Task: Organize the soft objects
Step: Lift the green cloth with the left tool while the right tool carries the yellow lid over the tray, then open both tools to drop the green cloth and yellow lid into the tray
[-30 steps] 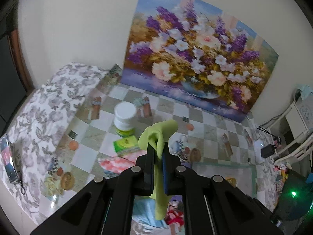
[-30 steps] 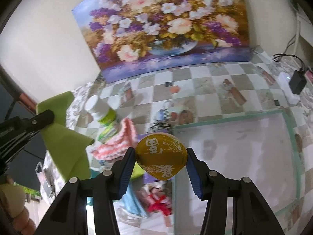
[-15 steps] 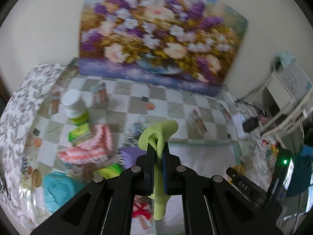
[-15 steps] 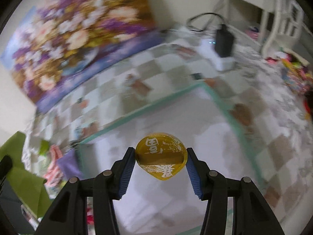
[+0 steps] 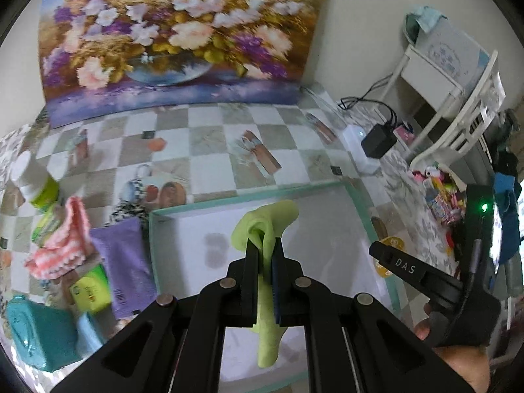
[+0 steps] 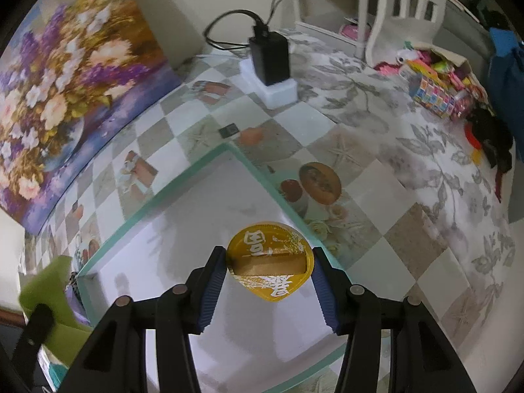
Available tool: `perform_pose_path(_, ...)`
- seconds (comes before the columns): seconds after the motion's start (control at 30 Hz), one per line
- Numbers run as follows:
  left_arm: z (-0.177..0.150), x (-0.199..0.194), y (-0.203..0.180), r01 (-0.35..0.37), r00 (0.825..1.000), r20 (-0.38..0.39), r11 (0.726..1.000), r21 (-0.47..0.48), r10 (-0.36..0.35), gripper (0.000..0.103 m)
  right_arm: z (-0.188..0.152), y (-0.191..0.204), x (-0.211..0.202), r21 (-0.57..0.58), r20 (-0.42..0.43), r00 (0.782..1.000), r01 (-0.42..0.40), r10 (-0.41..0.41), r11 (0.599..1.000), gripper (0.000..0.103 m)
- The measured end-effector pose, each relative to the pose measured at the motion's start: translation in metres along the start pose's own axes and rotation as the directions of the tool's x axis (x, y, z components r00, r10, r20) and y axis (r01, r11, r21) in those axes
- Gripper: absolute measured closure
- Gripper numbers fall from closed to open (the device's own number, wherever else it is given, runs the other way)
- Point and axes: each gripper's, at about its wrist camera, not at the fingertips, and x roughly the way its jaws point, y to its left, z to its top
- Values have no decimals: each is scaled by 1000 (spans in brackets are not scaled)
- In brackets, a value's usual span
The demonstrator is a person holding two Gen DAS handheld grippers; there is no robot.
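My left gripper (image 5: 264,245) is shut on a lime green cloth (image 5: 271,219), which sticks up above the jaws and hangs below them. It hovers over a white tray with a teal rim (image 5: 229,200). My right gripper (image 6: 268,255) is shut on a round yellow packet (image 6: 270,271) with white characters, held above the tray's far right corner (image 6: 226,145). In the right wrist view the green cloth (image 6: 49,291) shows at the lower left. One of the right gripper's fingers (image 5: 406,267), held by a gloved hand (image 5: 458,330), is at the right of the left wrist view.
Left of the tray lie a pink knitted cloth (image 5: 59,249), a purple pack (image 5: 127,262), green packets (image 5: 90,290), a teal box (image 5: 36,327) and a white jar (image 5: 31,180). A flower painting (image 5: 177,32) leans on the wall. A black adapter (image 6: 271,59) sits on a white block beyond the tray.
Both views have swung right, away from the pile of objects; the tray now lies under both grippers. The cloth and the yellow packet stay gripped.
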Motion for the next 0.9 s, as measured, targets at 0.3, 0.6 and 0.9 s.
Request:
perform_pose_path(0.3, -11, 46, 15, -13, 998, -67, 999, -36, 10, 96, -10, 14, 26, -47, -72, 997, -9, 6, 999, 48)
perform_pose_path(0.6, -17, 68, 38, -85, 987, -146, 993, -84, 72, 93, -20, 25, 52, -114, -124, 991, 27, -42, 993, 46)
perform_pose_path(0.9, -12, 59, 42, -97, 986, -147, 989, -110, 81, 51, -25, 29, 57, -153, -136, 988, 54, -75, 987, 33)
